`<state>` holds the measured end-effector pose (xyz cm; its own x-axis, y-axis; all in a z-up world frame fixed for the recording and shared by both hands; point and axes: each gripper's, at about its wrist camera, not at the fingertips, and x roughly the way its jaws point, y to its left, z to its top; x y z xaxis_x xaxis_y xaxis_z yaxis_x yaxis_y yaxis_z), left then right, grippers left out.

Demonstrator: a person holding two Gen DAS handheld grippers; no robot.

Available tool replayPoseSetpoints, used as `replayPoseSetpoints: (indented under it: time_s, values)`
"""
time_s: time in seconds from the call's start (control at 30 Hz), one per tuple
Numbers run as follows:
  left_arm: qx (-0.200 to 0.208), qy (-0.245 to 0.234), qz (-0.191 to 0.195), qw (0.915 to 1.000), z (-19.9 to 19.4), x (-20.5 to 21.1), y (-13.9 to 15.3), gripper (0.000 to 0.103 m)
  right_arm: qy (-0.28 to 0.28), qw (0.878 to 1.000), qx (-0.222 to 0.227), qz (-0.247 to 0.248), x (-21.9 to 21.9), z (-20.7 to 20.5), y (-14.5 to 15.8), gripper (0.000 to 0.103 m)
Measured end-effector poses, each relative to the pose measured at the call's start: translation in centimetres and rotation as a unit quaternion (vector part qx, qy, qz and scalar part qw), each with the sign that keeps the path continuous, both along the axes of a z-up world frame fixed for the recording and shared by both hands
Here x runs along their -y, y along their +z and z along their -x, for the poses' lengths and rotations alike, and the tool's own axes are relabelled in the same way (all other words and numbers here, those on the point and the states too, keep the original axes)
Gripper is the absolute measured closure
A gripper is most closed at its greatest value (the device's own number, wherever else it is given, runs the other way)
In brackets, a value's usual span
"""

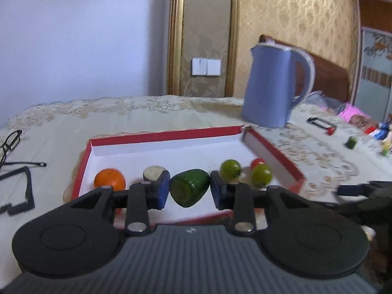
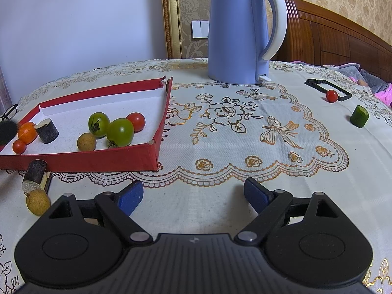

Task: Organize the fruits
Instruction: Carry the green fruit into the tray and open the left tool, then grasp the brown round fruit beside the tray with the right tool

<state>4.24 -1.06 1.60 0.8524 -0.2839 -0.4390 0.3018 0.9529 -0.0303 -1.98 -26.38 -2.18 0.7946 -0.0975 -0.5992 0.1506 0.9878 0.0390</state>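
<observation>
A red box with a white floor (image 1: pixel 156 152) (image 2: pixel 80 164) holds an orange (image 1: pixel 109 177) (image 2: pixel 26 132), a dark sugarcane piece (image 1: pixel 153 173) (image 2: pixel 47 130), two green tomatoes (image 1: pixel 230 169) (image 2: pixel 120 132), a red tomato (image 2: pixel 136 121) and a longan (image 2: pixel 86 142). My left gripper (image 1: pixel 189 191) is shut on a green cucumber piece (image 1: pixel 189 190), held above the box. My right gripper (image 2: pixel 189 196) is open and empty over the tablecloth, right of the box. Outside the box lie a sugarcane piece (image 2: pixel 35 172), a longan (image 2: pixel 38 202), a red tomato (image 2: pixel 331 96) and a cucumber piece (image 2: pixel 359 116).
A blue kettle (image 2: pixel 238 29) (image 1: pixel 274 85) stands behind the box. Black glasses (image 1: pixel 11 140) and a black frame (image 1: pixel 18 191) lie at the left. Another black frame (image 2: pixel 325 88) lies at the far right. A bed headboard (image 2: pixel 338 34) is behind the table.
</observation>
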Motion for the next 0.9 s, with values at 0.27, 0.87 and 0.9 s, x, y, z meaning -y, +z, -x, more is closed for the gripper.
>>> replayPoseSetpoints:
  time_s: [0.27, 0.87, 0.9]
  values:
    - [-0.068, 0.034, -0.067, 0.9949, -5.2, 3.4, -3.1, 0.071, 0.000, 1.000, 0.000, 0.000, 0.0, 0.0, 0.0, 0.013]
    - [-0.014, 0.058, -0.064, 0.9962, -2.2, 1.8, -2.4, 0.025, 0.000, 1.000, 0.000, 0.001, -0.1, 0.0, 0.0, 0.013]
    - [-0.013, 0.066, -0.058, 0.9960, -1.7, 1.2, -2.3, 0.023, 0.000, 1.000, -0.001, 0.002, -0.1, 0.0, 0.0, 0.013]
